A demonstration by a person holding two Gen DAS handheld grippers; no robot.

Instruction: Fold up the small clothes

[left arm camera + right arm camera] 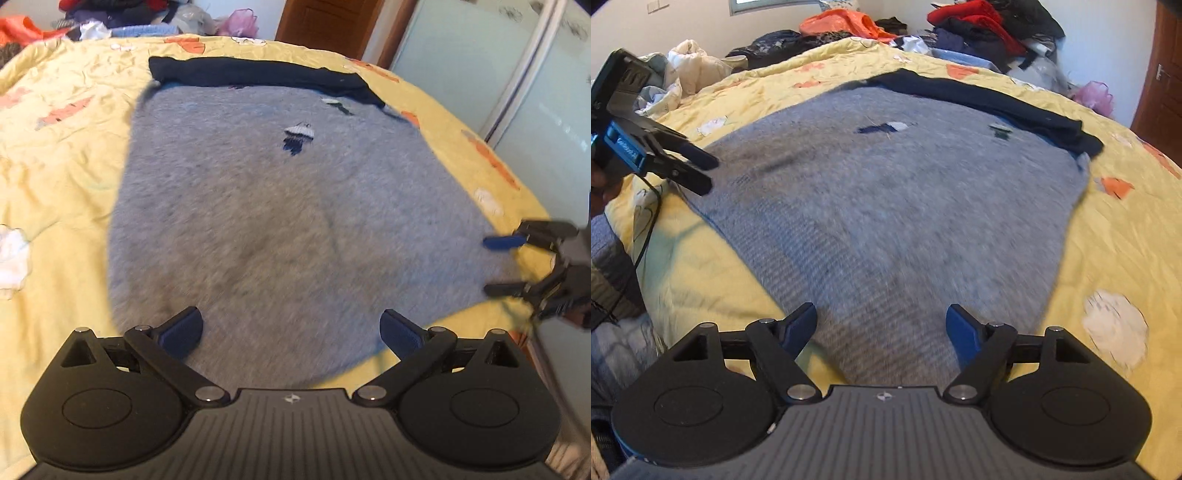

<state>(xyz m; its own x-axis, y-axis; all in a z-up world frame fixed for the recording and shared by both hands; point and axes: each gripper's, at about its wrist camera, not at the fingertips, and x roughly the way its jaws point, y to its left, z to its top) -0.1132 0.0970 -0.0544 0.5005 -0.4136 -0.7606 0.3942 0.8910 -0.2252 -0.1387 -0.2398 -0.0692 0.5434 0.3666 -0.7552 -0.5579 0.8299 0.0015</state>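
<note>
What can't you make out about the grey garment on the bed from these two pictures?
- Grey sweater, near hem: hidden in both wrist views behind each tool's own black body.
- Its knit texture: smeared by motion blur in both views.
- Small dark and white marks on it: too small and blurred to read.
- Dark navy part at the far edge: unclear whether a folded part or a separate piece.

place: home bedroom | evidence: bed (1108, 236) covered by a yellow quilt with orange and white patches | heap of loose clothes (979, 29) piled at its far side against a white wall | brown wooden door (325, 18) stood beyond | frosted sliding wardrobe doors (480, 66) ran alongside the bed
</note>
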